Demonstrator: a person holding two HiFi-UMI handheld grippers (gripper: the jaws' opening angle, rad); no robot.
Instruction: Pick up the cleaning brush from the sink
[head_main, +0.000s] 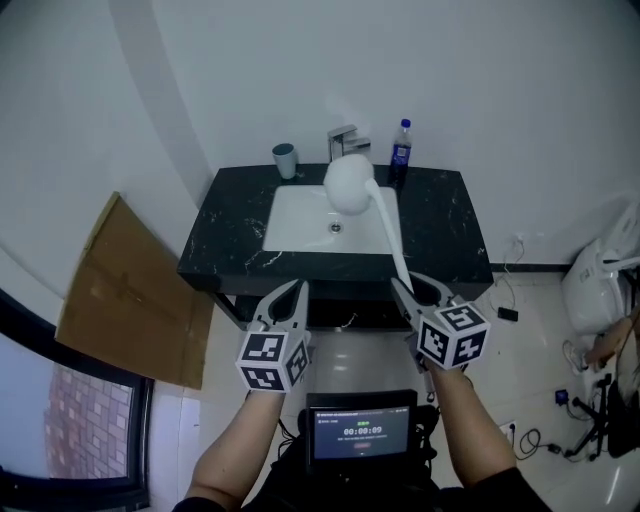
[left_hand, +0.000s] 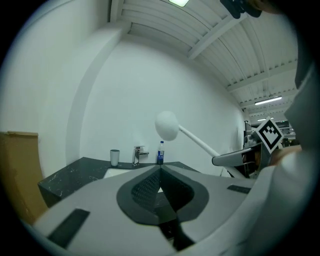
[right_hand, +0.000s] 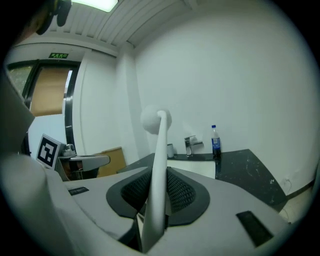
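Observation:
The white cleaning brush (head_main: 372, 197) has a round head and a long handle. My right gripper (head_main: 404, 288) is shut on the lower end of that handle, and the head hangs in the air above the white sink (head_main: 300, 222). In the right gripper view the brush (right_hand: 158, 165) rises between the dark pads (right_hand: 182, 192), tilted up and away. My left gripper (head_main: 296, 290) is shut and holds nothing; it sits level with the right one, in front of the counter. From the left gripper view the brush (left_hand: 167, 125) shows to the right, above the counter.
A black marble counter (head_main: 450, 225) holds a grey cup (head_main: 285, 159), a chrome tap (head_main: 346, 140) and a blue bottle (head_main: 400, 152). Brown cardboard (head_main: 120, 290) leans on the left wall. A device with a screen (head_main: 362, 433) sits low between my arms. Cables (head_main: 560, 430) lie on the floor at right.

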